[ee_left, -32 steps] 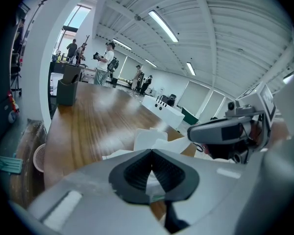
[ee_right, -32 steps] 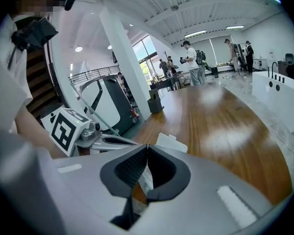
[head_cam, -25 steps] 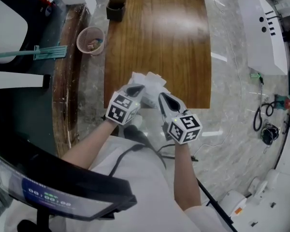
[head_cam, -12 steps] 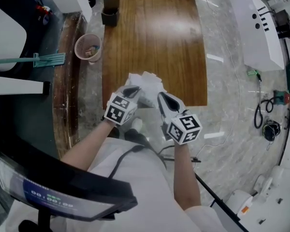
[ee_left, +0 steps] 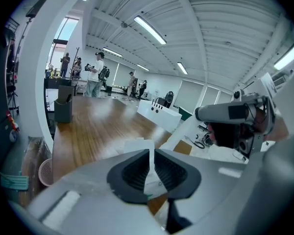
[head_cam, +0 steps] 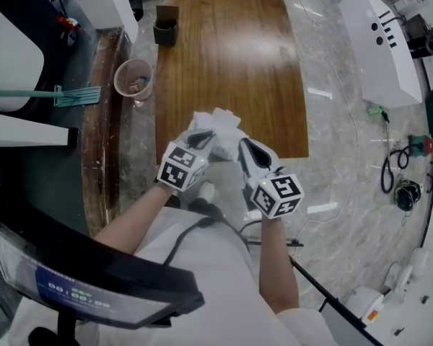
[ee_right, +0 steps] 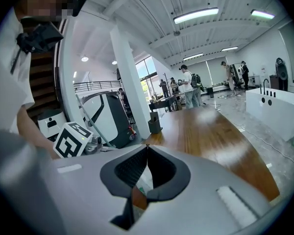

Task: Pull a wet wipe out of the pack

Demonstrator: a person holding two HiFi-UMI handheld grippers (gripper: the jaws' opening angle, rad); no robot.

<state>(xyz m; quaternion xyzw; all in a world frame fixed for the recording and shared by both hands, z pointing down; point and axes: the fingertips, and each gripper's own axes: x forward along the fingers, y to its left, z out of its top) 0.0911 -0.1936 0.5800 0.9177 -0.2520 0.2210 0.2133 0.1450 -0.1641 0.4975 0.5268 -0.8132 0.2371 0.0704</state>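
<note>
The white wet wipe pack (head_cam: 218,126) hangs over the near end of the wooden table (head_cam: 231,56), between my two grippers. The left gripper (head_cam: 204,137) is at its left side. In the left gripper view, its jaws (ee_left: 151,153) are opening and stand slightly apart, with a white wipe sheet (ee_left: 137,147) upright in the gap. The right gripper (head_cam: 242,148) is at the pack's right edge. Its tips (ee_right: 147,148) are closed together, and the white and green pack (ee_right: 143,182) shows in the throat behind them.
A dark box (head_cam: 165,26) stands at the table's far left corner. On the floor to the left are a pink waste basket (head_cam: 133,78) and a green broom (head_cam: 58,96). A white cabinet (head_cam: 379,42) and cables (head_cam: 390,171) are on the right. People stand far off.
Both grippers and the pack have risen a little over the table's near end. The left gripper's jaws have parted slightly.
</note>
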